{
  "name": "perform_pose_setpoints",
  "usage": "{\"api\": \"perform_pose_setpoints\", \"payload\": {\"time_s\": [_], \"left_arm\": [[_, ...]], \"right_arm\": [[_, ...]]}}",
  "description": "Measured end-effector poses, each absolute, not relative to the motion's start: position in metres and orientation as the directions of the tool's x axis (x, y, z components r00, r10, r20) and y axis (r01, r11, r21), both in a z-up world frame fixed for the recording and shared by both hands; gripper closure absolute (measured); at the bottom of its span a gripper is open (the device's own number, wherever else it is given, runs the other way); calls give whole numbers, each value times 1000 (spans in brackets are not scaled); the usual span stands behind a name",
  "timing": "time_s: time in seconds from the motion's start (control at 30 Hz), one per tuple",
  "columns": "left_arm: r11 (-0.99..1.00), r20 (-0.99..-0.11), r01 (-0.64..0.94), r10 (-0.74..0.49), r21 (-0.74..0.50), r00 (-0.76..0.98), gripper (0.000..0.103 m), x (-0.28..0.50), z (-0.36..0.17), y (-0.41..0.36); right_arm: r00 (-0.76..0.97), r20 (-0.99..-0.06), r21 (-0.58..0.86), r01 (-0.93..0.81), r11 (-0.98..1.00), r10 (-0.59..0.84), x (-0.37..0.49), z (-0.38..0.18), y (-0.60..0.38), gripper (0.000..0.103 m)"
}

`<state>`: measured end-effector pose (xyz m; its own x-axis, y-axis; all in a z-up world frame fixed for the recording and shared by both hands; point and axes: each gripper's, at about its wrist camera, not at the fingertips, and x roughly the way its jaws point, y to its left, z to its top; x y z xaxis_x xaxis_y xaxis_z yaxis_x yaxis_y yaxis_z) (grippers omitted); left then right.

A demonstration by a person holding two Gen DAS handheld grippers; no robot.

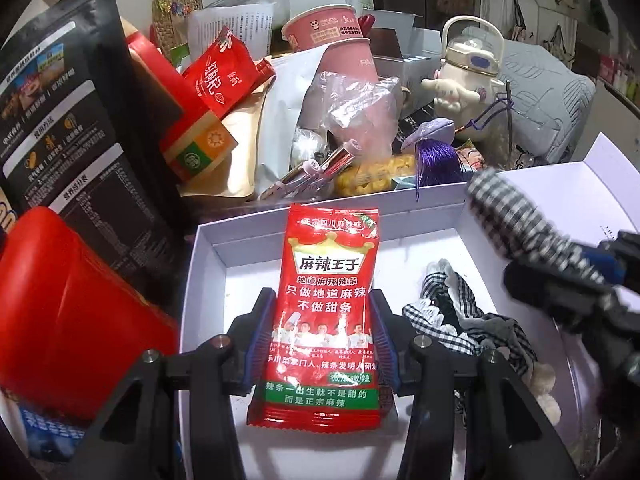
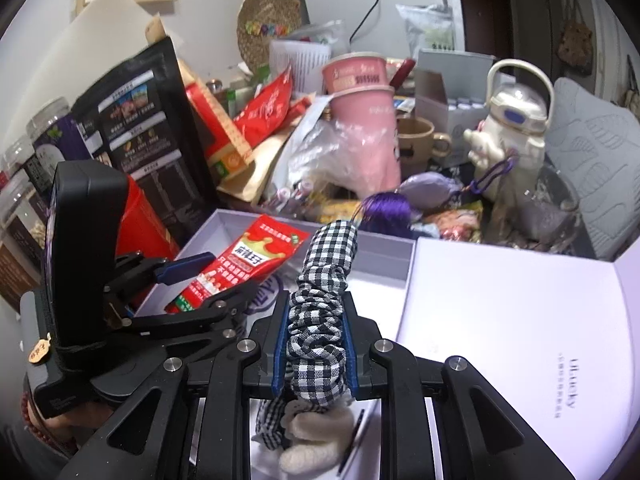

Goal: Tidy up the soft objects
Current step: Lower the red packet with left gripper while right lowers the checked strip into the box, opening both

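My left gripper [image 1: 322,312] is shut on a red snack packet [image 1: 326,312], which hangs upright over the open white box [image 1: 248,244]. The same packet [image 2: 236,270] and the left gripper [image 2: 208,276] show at the left of the right wrist view, above the box wall [image 2: 384,256]. My right gripper [image 2: 318,336] is shut on a black-and-white checked scrunchie [image 2: 320,312]; that scrunchie [image 1: 516,220] also shows over the box's right side in the left wrist view. Inside the box lie more checked scrunchies [image 1: 448,316] and a fluffy cream one [image 2: 316,440].
The box's white lid [image 2: 520,328] lies open to the right. Behind the box is a crowded pile: pink paper cups [image 1: 332,36], a white character kettle [image 1: 464,72], a purple tassel [image 1: 434,160], a black bag [image 1: 68,120] and a red tin [image 1: 72,320] at left.
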<state>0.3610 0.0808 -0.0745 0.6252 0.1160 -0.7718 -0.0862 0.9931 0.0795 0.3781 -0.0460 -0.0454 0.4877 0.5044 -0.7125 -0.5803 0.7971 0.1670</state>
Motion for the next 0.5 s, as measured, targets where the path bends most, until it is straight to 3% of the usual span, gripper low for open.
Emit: {"api": "perform_pose_setpoints", "payload": {"time_s": [0.5], "left_arm": [[989,-780,-75,144,125,608,55,368,-81,73]], "right_arm": [[437,-788,119,-584,803,434,383,-73,-30,79]]}}
